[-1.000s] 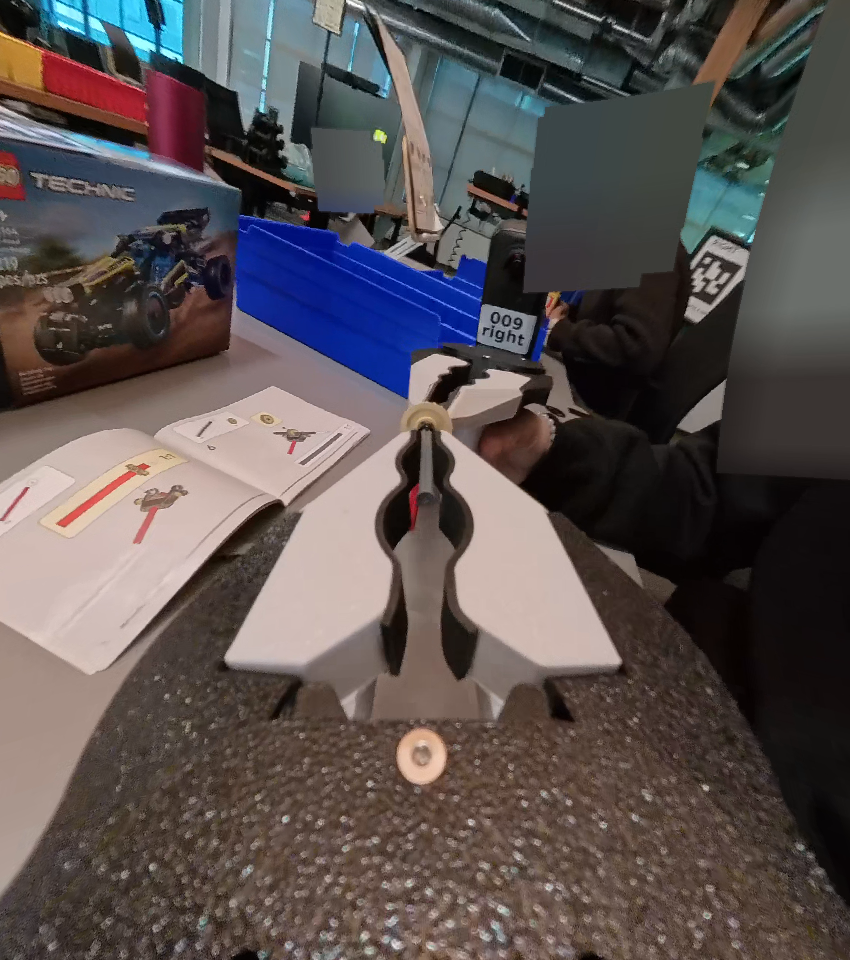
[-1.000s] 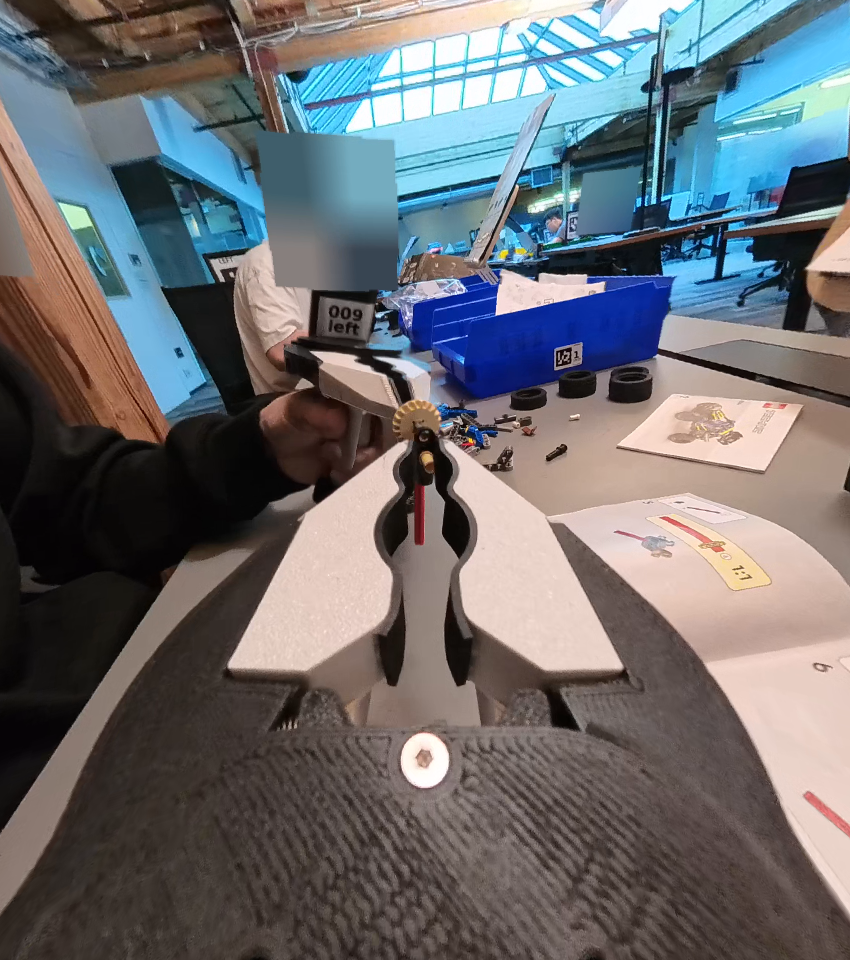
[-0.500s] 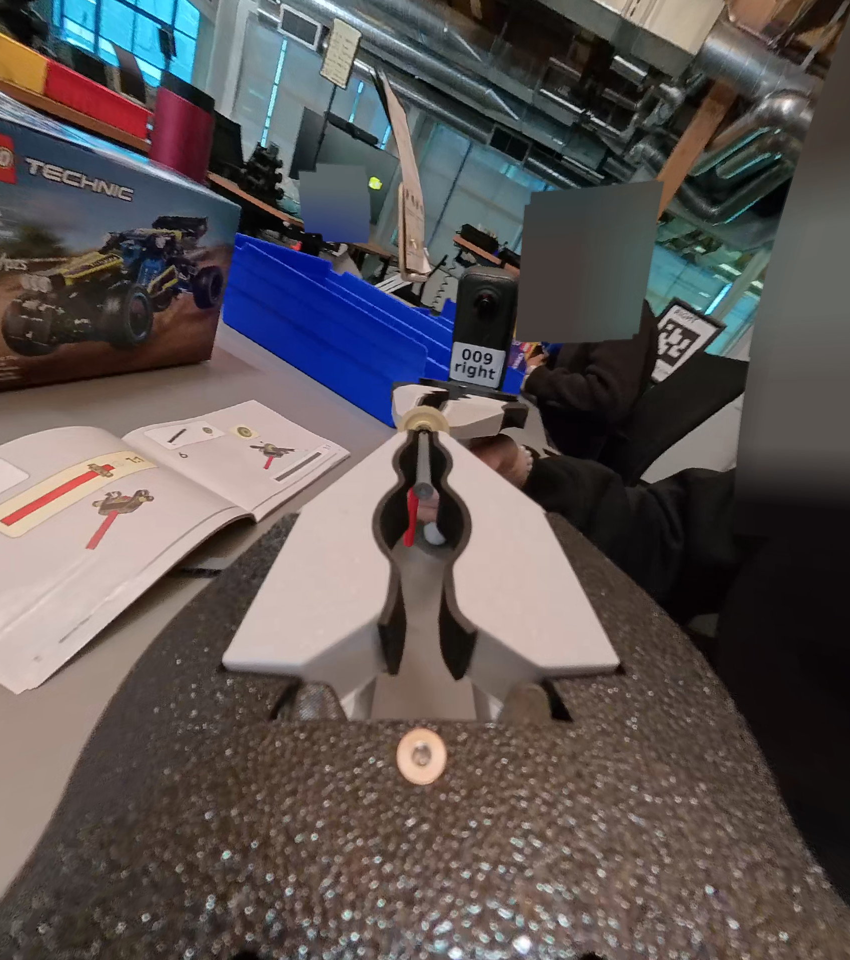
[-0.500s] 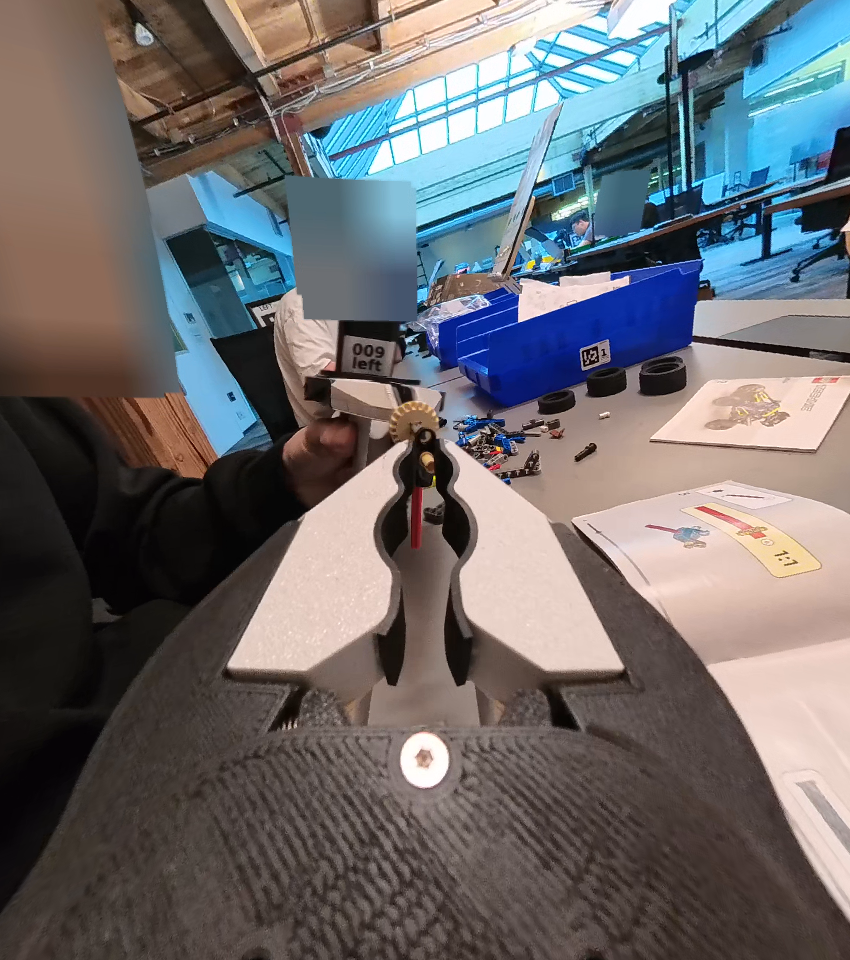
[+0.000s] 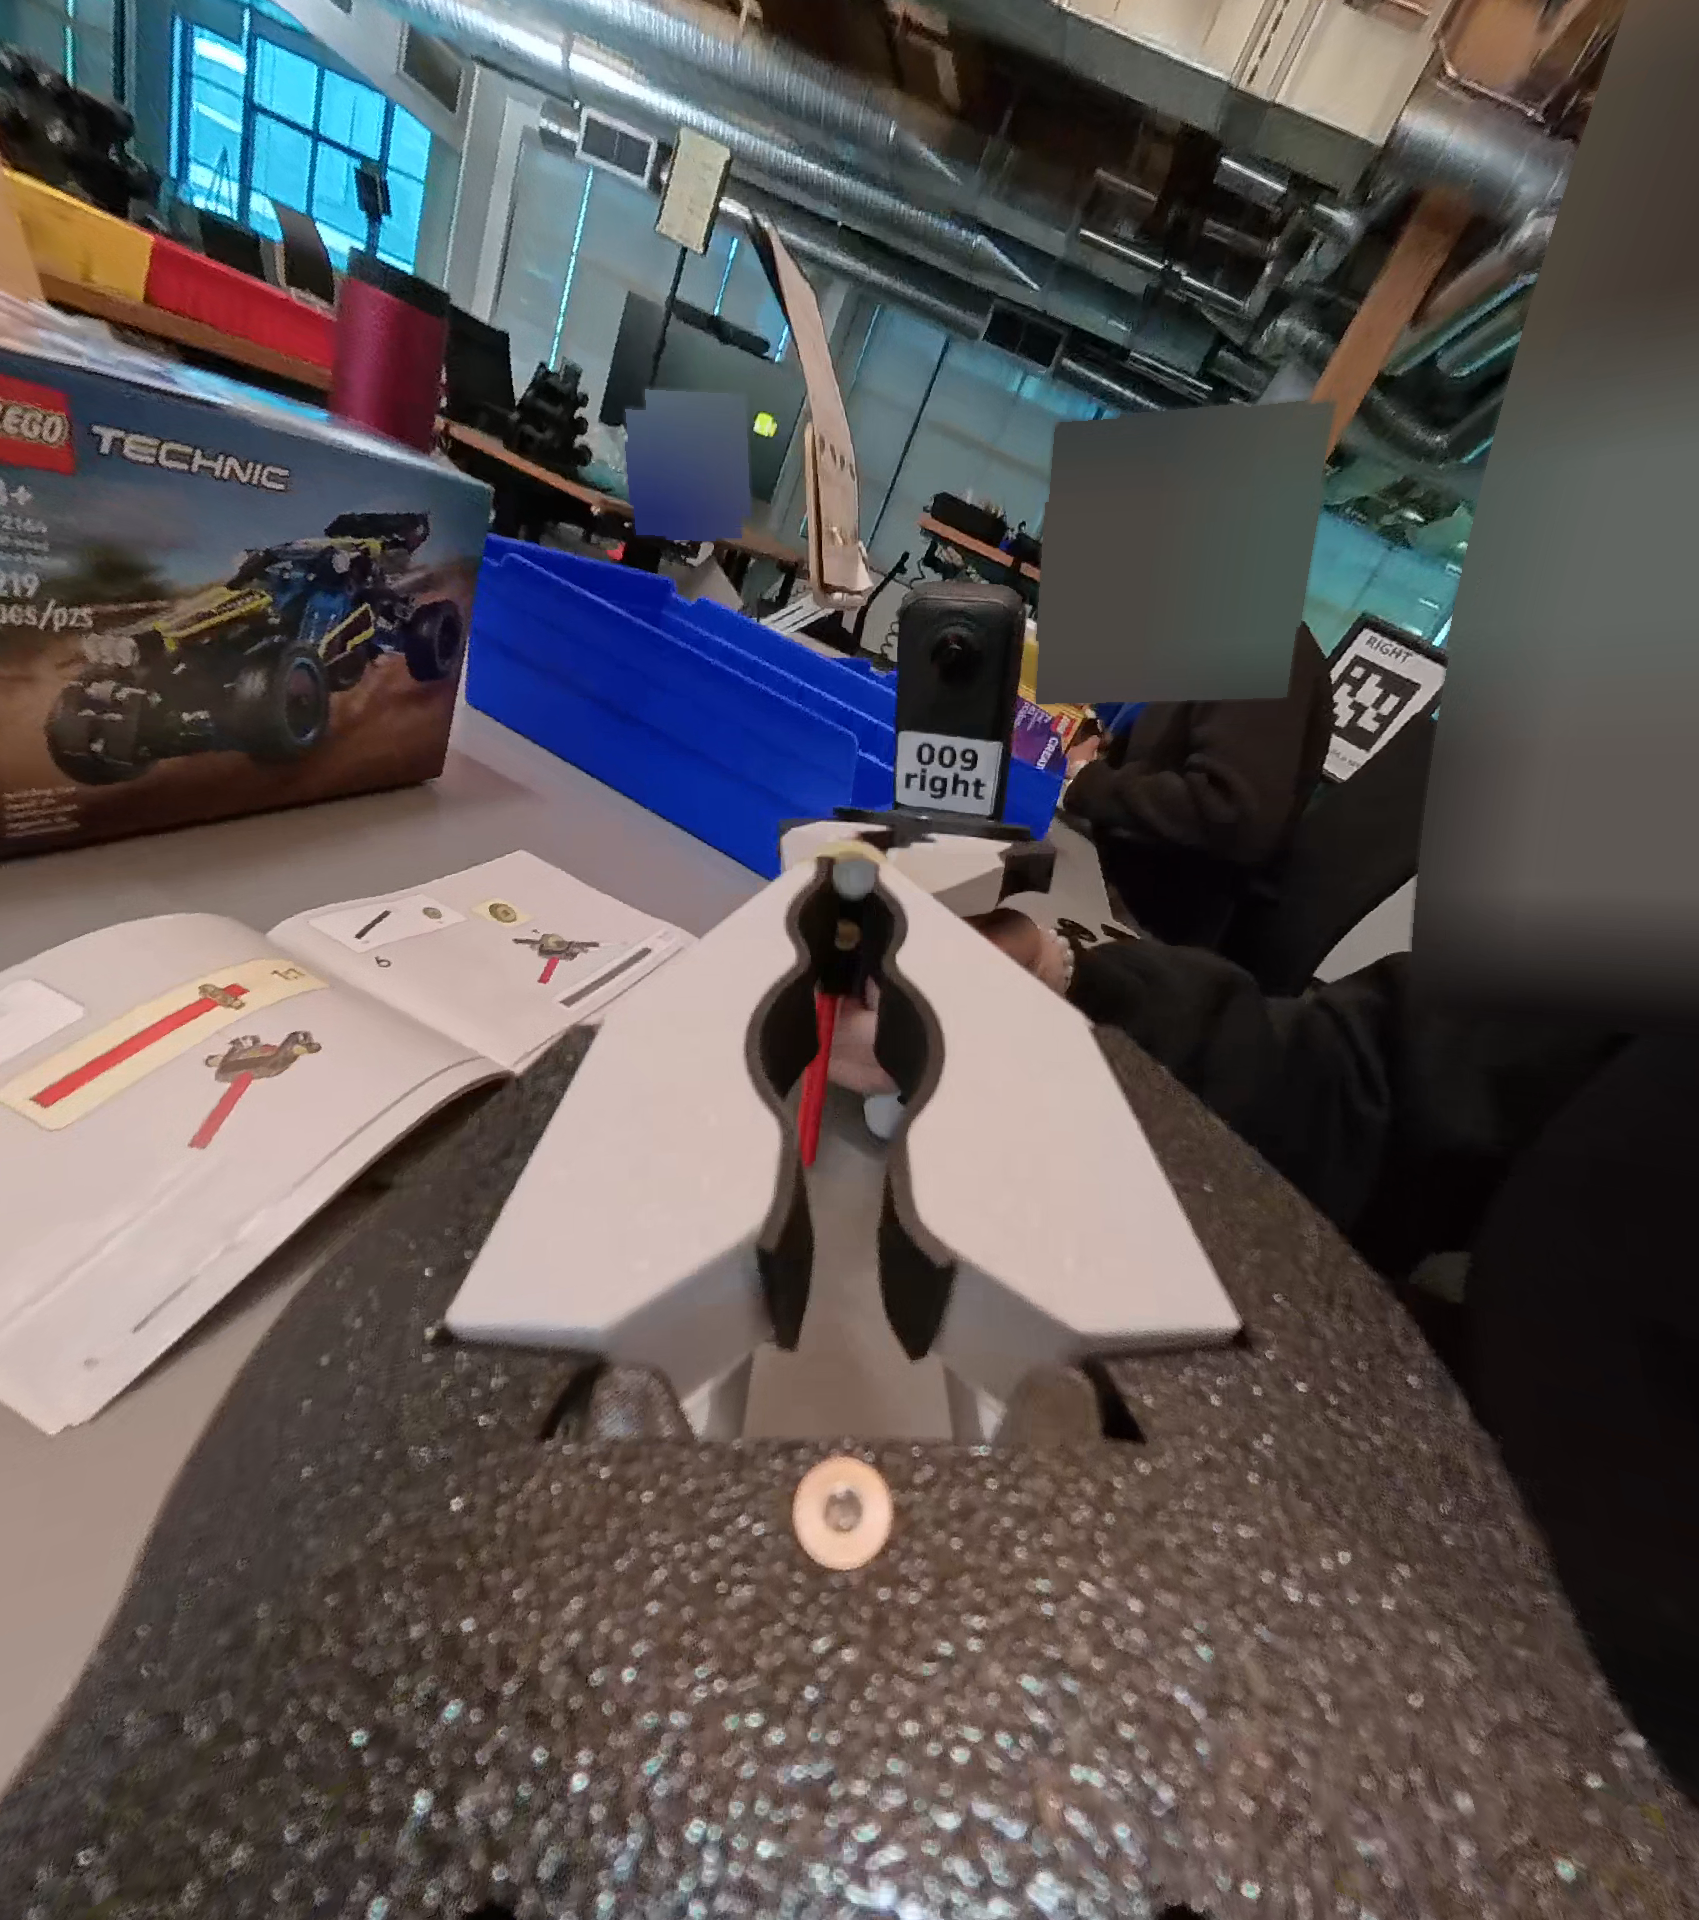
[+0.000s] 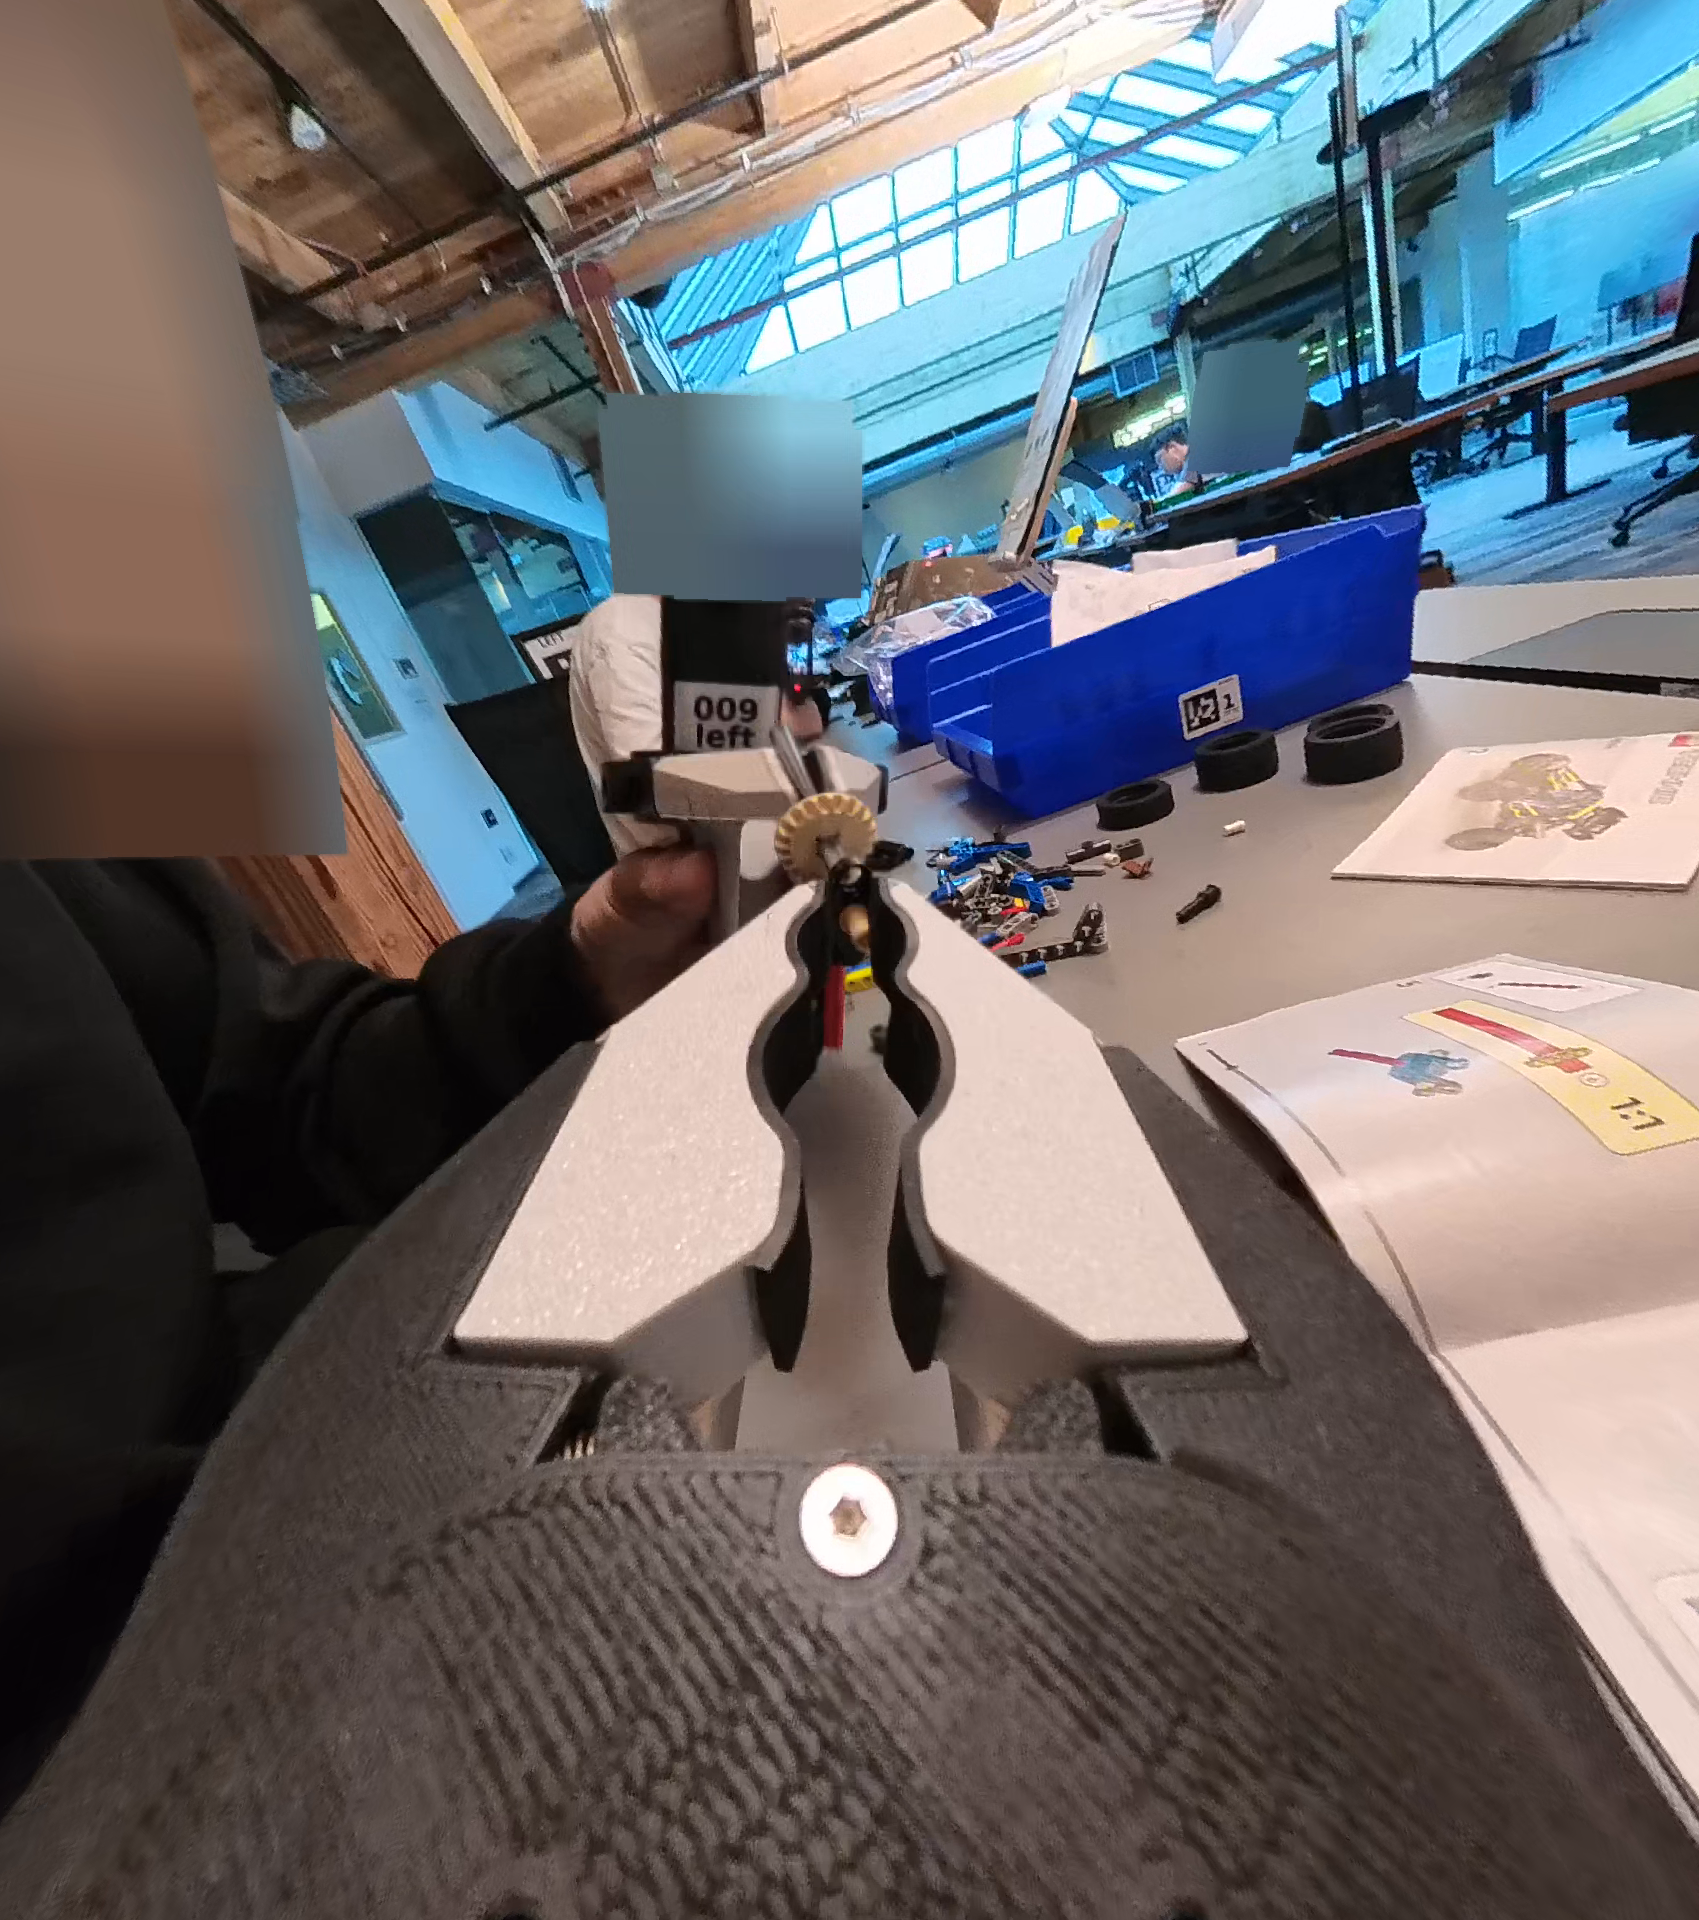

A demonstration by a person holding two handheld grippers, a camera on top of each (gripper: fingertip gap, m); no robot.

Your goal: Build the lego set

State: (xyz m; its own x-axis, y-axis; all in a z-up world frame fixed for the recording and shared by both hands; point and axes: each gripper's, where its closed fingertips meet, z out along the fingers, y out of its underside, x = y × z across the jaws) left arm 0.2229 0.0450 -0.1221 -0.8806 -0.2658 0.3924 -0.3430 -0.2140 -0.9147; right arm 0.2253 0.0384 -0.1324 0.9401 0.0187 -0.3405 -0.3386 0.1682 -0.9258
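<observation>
My left gripper and right gripper meet tip to tip above the grey table. The right gripper is shut on a small black piece with a red axle hanging from it. A tan gear on a short grey axle sits just beyond its tips, against the left gripper. The left gripper is shut at its tips on the grey axle, seen end-on. The black piece and red axle show through its finger gap, with the right gripper behind.
An open instruction booklet lies below the grippers. The set's box stands at the left. Blue bins, three black tyres, a pile of loose parts and a second booklet lie farther out. People sit nearby. Only a small space, under 4 cm, lies between the two pairs of fingers.
Both grippers stayed tip to tip and tilted upward. In the left view the grey axle, which lay along the fingers, now shows end-on, and the black piece fills the gap.
</observation>
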